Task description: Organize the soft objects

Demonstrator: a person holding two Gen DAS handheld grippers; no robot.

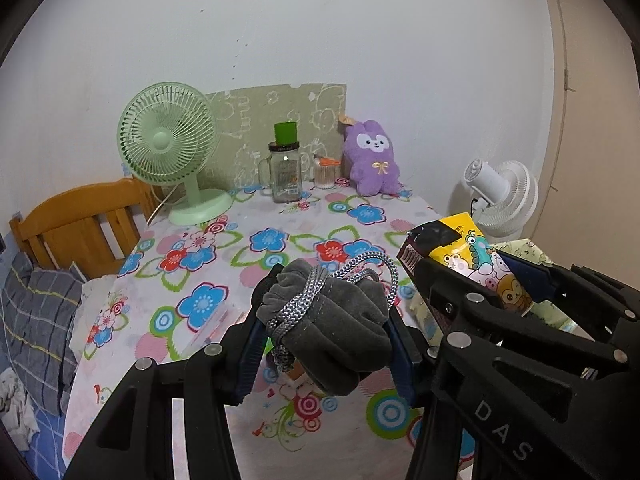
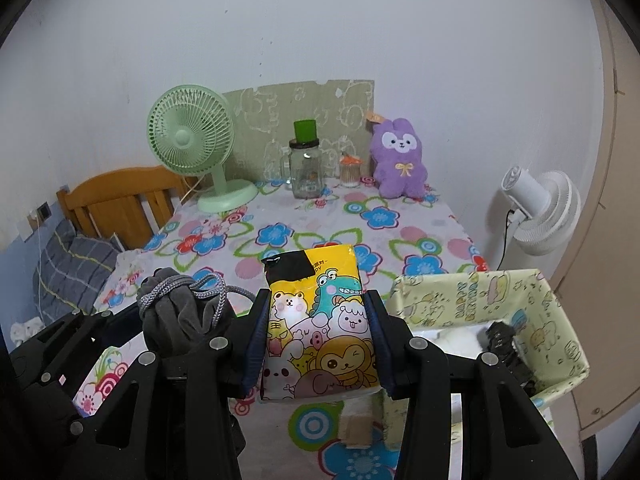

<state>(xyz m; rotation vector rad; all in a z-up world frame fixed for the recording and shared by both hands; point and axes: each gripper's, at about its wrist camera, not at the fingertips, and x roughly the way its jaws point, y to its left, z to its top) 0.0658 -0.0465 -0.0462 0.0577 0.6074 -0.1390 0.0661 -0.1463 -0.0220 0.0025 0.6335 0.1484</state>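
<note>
The left gripper (image 1: 326,320) pinches a grey pouch (image 1: 340,320) at centre frame, above the table (image 1: 280,216). The right gripper (image 2: 318,340) clamps a tissue pack (image 2: 320,320) at centre; a box (image 2: 552,320) sits at right.

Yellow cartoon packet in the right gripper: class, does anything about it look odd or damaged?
Yes. The yellow cartoon packet has a black tape patch stuck across its upper left corner, covering part of the print, as if resealed. Otherwise it looks intact, clamped upright in the right gripper.
</note>
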